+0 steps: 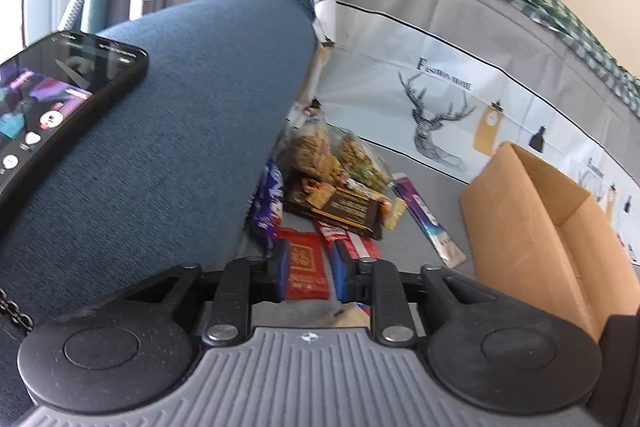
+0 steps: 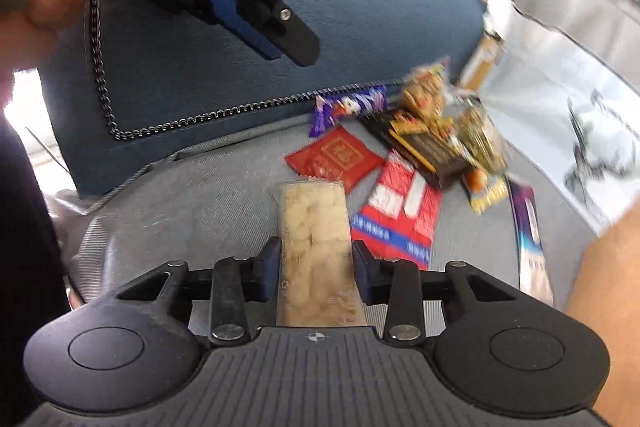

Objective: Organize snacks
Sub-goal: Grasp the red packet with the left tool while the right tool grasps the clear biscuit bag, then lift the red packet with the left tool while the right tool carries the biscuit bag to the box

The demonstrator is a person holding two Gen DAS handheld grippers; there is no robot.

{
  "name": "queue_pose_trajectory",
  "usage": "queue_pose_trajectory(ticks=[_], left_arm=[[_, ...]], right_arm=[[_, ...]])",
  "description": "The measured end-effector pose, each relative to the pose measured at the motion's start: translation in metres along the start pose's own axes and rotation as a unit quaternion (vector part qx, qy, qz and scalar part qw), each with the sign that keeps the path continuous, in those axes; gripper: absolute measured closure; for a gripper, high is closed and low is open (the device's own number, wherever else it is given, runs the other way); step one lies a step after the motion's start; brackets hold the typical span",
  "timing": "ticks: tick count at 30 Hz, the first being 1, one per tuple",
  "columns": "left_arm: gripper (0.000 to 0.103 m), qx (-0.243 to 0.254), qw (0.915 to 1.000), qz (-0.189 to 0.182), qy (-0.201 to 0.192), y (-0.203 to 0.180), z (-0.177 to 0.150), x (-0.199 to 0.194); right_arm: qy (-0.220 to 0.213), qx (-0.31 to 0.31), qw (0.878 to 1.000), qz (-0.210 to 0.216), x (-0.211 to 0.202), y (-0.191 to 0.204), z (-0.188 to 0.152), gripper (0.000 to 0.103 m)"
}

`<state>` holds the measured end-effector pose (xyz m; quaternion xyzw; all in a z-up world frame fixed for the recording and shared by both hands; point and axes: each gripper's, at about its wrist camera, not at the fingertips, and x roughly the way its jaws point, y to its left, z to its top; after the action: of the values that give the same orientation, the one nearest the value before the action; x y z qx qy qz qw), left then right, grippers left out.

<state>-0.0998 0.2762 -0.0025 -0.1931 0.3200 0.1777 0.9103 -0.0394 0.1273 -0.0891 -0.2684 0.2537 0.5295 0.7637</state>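
Progress is judged early: the cardboard box (image 1: 532, 223) stands open at the right of the grey padded surface (image 2: 208, 199), and the part of its interior that shows holds no snack, though its floor is largely hidden. Most of the snacks remain in a loose pile against the blue cushion (image 1: 168, 147): a red packet (image 1: 304, 267), a red and white wrapper (image 2: 400, 211), a dark bar with gold print (image 1: 340, 207), a purple wrapper (image 2: 348, 107) lying against the cushion's zip, two clear bags of biscuits (image 1: 320, 151) and a long purple sachet (image 1: 428, 223) lying apart, nearer the box. One item is in hand: the right tongs (image 2: 316, 263) are clenched on a clear pack of pale crackers (image 2: 312, 239), one pad on each long edge, the pack projecting forward above the surface, just beside the red and white wrapper. The left tongs (image 1: 308, 271) are released, jaws moderately apart and grasping nothing; they hover above the red packet, which shows between the pads, and contact cannot be confirmed. A phone (image 1: 52, 107) with a lit screen rests on the cushion. What remains, on this evidence, is delivery of the cracker pack and nearly the whole pile.
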Motion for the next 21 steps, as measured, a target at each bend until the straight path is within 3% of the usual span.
queue_pose_trajectory(ticks=[4,10,14,19,21], left_arm=[[0.069,-0.005,0.9995,-0.021,0.021,0.001,0.0,0.004],[0.069,0.002,0.998,-0.001,0.063,-0.005,0.0,0.021],[0.069,0.018,0.9954,0.036,0.087,-0.014,-0.003,0.04],[0.068,0.006,0.994,0.066,0.087,-0.017,-0.004,0.069],[0.061,0.009,0.9924,0.087,0.087,-0.02,-0.007,0.084]], right_arm=[[0.03,0.068,0.997,-0.037,-0.021,0.001,-0.008,0.064],[0.067,0.167,0.981,-0.068,-0.043,-0.012,-0.03,0.064],[0.063,0.175,0.98,-0.069,-0.038,-0.016,-0.037,0.063],[0.068,0.175,0.98,-0.058,-0.032,-0.017,-0.037,0.058],[0.074,0.171,0.981,-0.054,-0.031,-0.016,-0.037,0.055]])
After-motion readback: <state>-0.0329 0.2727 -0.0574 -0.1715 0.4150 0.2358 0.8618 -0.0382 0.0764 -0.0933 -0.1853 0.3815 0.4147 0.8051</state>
